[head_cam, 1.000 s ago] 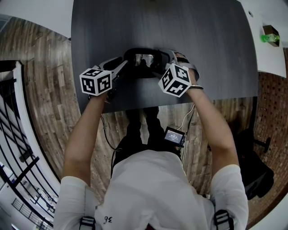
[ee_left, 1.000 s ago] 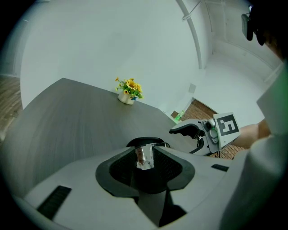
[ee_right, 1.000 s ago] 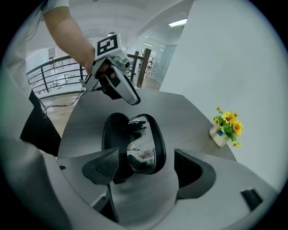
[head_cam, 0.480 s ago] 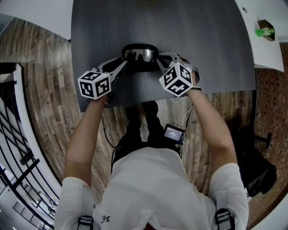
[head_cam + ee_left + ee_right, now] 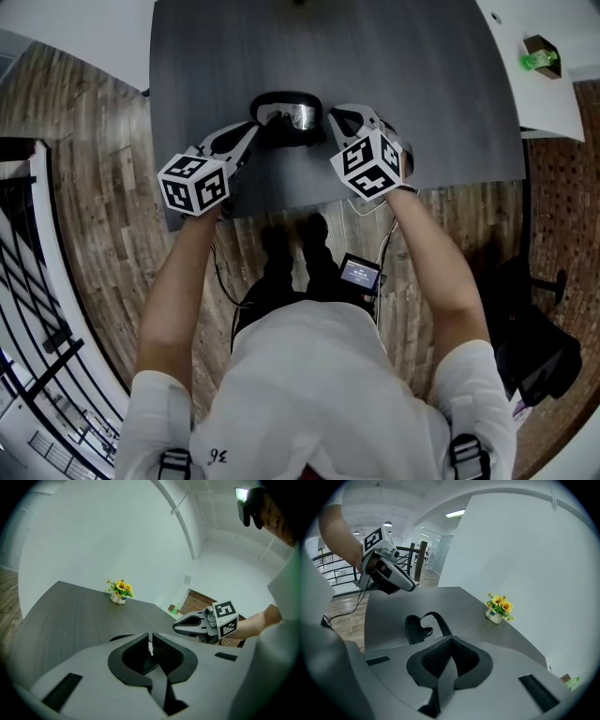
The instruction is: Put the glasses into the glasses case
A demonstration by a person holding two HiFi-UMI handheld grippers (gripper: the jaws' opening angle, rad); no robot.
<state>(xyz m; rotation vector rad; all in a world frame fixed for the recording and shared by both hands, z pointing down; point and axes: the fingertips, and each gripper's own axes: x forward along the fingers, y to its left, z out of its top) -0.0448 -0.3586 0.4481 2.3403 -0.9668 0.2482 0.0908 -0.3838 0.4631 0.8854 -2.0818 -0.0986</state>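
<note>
Closing the left tongs (image 5: pixel 150 644) at this moment, pads nearly met, with only a thin pale slit at the tips and nothing recognisable caught there. Holding the right tongs (image 5: pixel 451 644) fully shut on nothing.

Stood wide on both sides a second ago, flanking the glasses case (image 5: pixel 286 95) low and close. Lifted clear since, and drawn back a little toward six o'clock. From the head view, left tips at the case's eight o'clock and right tips at its four o'clock, both near it with no contact evident.

Left the case alone on the table (image 5: pixel 422 75) at twelve o'clock, lid seemingly up, with the glasses (image 5: pixel 298 116) lying inside the shell. Reads as a release: glasses judged to be in, with perhaps only shutting the lid left to do.

Dark, hard-looking oval shell, with a curved lid arching over it like a hoop. Glossy lenses catching light against matte black. Dull grey, faintly streaked and smooth on the table. Ribbed dark pads set in smooth pale grey jaw bodies. Small pot of yellow flowers (image 5: pixel 499 607) far off at two o'clock in the right gripper view.
</note>
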